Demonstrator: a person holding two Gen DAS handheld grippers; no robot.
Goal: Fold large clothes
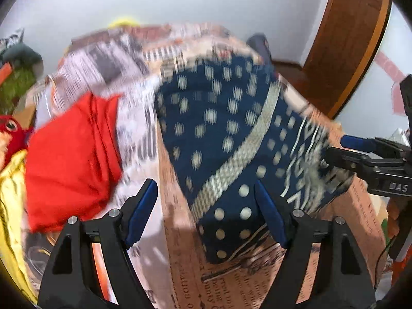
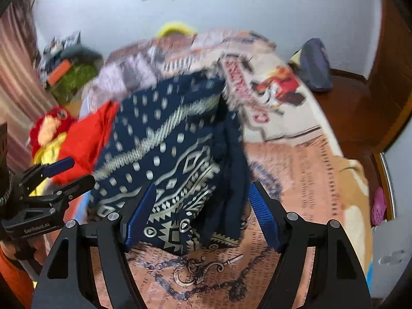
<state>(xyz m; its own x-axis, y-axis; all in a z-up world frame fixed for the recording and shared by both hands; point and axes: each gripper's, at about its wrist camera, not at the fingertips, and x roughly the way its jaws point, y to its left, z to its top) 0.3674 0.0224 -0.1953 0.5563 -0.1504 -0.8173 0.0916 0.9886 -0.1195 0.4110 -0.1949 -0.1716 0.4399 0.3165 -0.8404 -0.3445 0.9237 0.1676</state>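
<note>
Right wrist view alone shows the navy sweater's [image 2: 164, 154] dark folds; both grippers [image 2: 200, 213] [image 1: 206, 211] gape apart.

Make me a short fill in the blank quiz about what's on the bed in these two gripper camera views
1. The patterned sweater between the grippers is navy with ____ dots.
2. The plain garment lying beside the sweater is ____.
3. The jaws of the left gripper stand ____.
4. The bedspread under the sweater is printed like a ____.

Missing words: white; red; open; newspaper
</note>
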